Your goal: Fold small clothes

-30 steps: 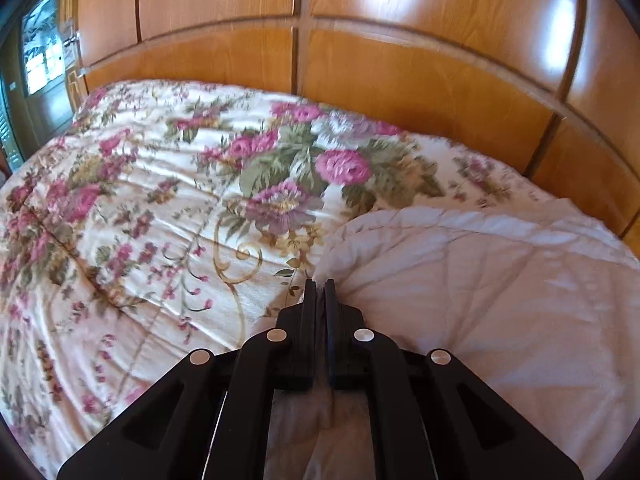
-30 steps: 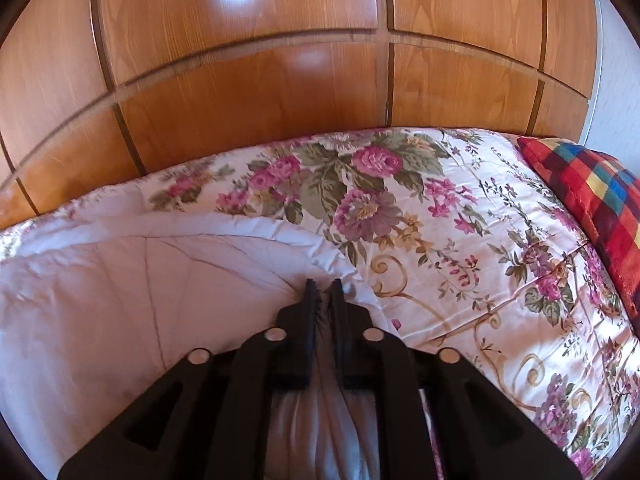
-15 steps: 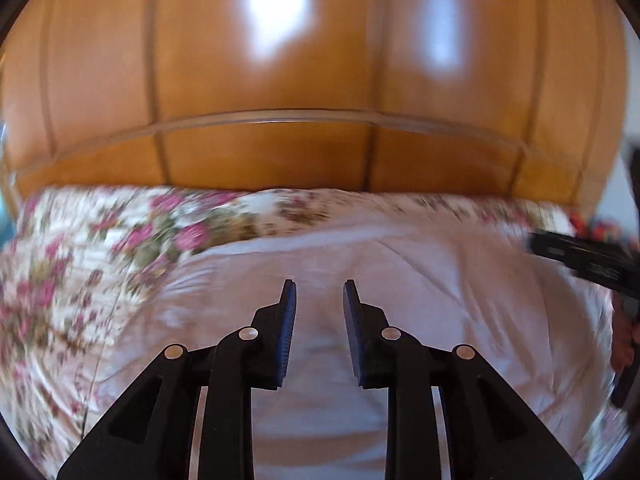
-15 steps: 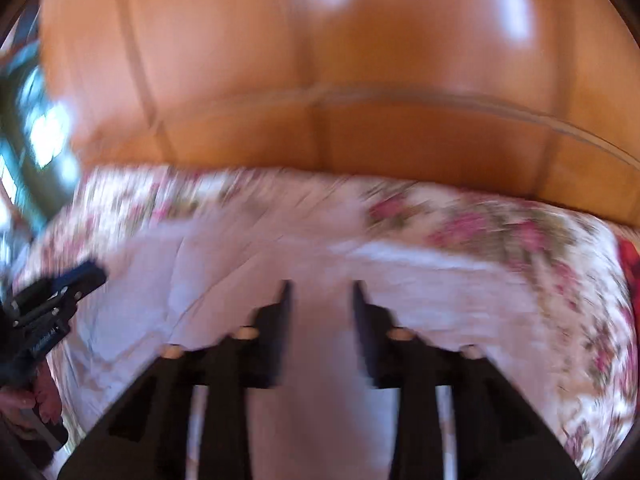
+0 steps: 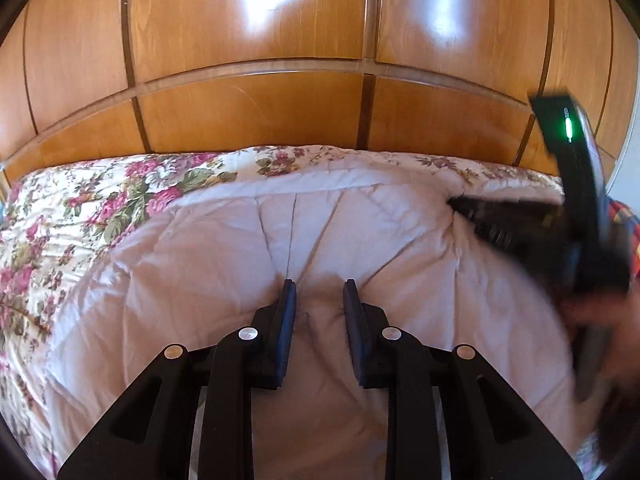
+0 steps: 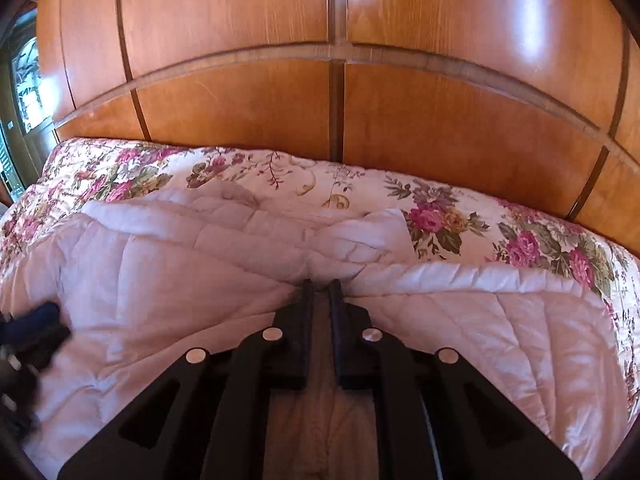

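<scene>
My right gripper [image 5: 532, 232] was a dark blur at the right edge of the left wrist view, so I could not see its jaws there. A green light [image 5: 568, 128] glowed on it. Part of my right hand [image 5: 600, 320] was there too, smeared and hard to make out. In the right wrist view my left gripper [image 6: 36, 328] was only a dark blue and black smudge at the near left edge.

The pale pink quilted cloth [image 5: 200, 280] lay spread on the bed, on top of the flowery bedspread [image 5: 80, 208]. It looked soft and puffy, with stitched lines and lots of little wrinkles. Its near part ran under my grippers and out of the bottom of both views, so I could not see all of it. Its far edge was thick and rolled over [image 6: 240, 224], and it lay close to the shiny wooden headboard [image 6: 240, 112].

My left gripper [image 5: 319, 288] had its jaws partly open, with a clear gap between them. They held nothing. The tips rested on or just over the cloth; I could not tell which.

My right gripper [image 6: 320, 286] had its jaws almost closed, with only a thin gap. A fold of the pink cloth was bunched right at the tips and seemed pinched between them. A bit of a checked pillow [image 5: 628, 216] peeked out at the far right.
</scene>
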The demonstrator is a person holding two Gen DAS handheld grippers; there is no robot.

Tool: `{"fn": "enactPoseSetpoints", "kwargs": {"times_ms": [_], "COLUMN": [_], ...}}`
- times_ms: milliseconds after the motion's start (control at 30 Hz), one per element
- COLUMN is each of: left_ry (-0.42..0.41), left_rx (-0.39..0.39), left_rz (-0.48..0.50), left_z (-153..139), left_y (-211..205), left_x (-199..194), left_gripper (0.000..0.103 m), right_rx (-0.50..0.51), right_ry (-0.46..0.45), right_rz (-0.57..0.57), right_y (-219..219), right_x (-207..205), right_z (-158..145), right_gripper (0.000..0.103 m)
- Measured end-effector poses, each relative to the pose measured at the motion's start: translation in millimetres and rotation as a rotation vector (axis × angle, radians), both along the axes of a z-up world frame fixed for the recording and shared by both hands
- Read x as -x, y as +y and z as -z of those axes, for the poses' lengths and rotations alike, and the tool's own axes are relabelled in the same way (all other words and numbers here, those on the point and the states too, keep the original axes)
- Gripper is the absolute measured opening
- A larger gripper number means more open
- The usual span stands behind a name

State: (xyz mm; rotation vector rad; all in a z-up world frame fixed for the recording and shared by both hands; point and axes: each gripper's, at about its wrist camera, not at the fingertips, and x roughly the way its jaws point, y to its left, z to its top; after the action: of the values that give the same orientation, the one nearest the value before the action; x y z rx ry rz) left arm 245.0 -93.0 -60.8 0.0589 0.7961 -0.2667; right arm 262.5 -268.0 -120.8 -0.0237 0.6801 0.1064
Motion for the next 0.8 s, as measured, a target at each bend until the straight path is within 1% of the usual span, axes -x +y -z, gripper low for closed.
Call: {"fn": "enactPoseSetpoints", "kwargs": {"times_ms": [33,67,100,133,167,200,233,267,300,333,367,400,433,467,533,567,633,700,800], "left_ry": [0.000,-0.011,-0.034,-0.043,-0.036,-0.019,-0.008,0.003,0.014,0.018,0.021,0.026,0.029,0.029,0.014,0.008,0.015,0.026,0.020], "left_rx": [-0.010,-0.045,-0.104,-0.145,-0.175,-0.194,-0.177,-0.147,-0.113,-0.094,-0.067,-0.008,0.020,0.057,0.076,0.081,0.097,0.121,0.130], "left_rz": [0.006,0.004,-0.001,0.000,-0.001,-0.027,-0.051,-0.070,-0.098,-0.120,-0.133,-0.135,-0.132,-0.127,-0.119,-0.114,-0.106,-0.104,-0.103], "left_z": [-5,-9,-12,-11,-8,-4,-1,2,6,9,13,20,23,28,33,35,40,43,43], "left_y": [-3,-7,-11,-11,-9,-2,8,19,32,41,48,57,60,64,62,62,61,62,63], "left_x": [-4,-9,-17,-26,-35,-44,-51,-56,-60,-63,-65,-67,-69,-70,-69,-69,-73,-75,-72], "left_gripper": [0.026,0.033,0.043,0.046,0.046,0.046,0.046,0.046,0.048,0.056,0.061,0.063,0.064,0.065,0.066,0.067,0.068,0.069,0.069], "right_rx": [-0.005,-0.020,-0.041,-0.067,-0.106,-0.136,-0.143,-0.140,-0.118,-0.098,-0.084,-0.094,-0.146,-0.200,-0.297,-0.319,-0.341,-0.338,-0.341], "right_ry": [-0.009,-0.018,-0.026,-0.035,-0.051,-0.077,-0.097,-0.110,-0.105,-0.098,-0.079,-0.063,-0.038,-0.026,-0.027,-0.033,-0.044,-0.047,-0.044], "right_rz": [0.000,0.001,0.000,-0.003,-0.013,-0.015,-0.008,0.002,0.032,0.060,0.101,0.122,0.150,0.166,0.192,0.193,0.201,0.205,0.204], "right_y": [-1,-3,-6,-9,-15,-21,-26,-31,-39,-45,-55,-62,-77,-88,-105,-108,-111,-111,-111], "right_x": [2,4,7,13,20,29,36,43,47,47,45,43,39,37,34,33,33,33,32], "right_z": [-1,-3,-7,-11,-17,-24,-29,-34,-36,-35,-30,-25,-16,-10,2,6,11,14,13], "right_gripper": [0.008,0.010,0.013,0.026,0.040,0.047,0.049,0.048,0.046,0.039,0.036,0.036,0.035,0.030,0.028,0.028,0.028,0.028,0.028]}}
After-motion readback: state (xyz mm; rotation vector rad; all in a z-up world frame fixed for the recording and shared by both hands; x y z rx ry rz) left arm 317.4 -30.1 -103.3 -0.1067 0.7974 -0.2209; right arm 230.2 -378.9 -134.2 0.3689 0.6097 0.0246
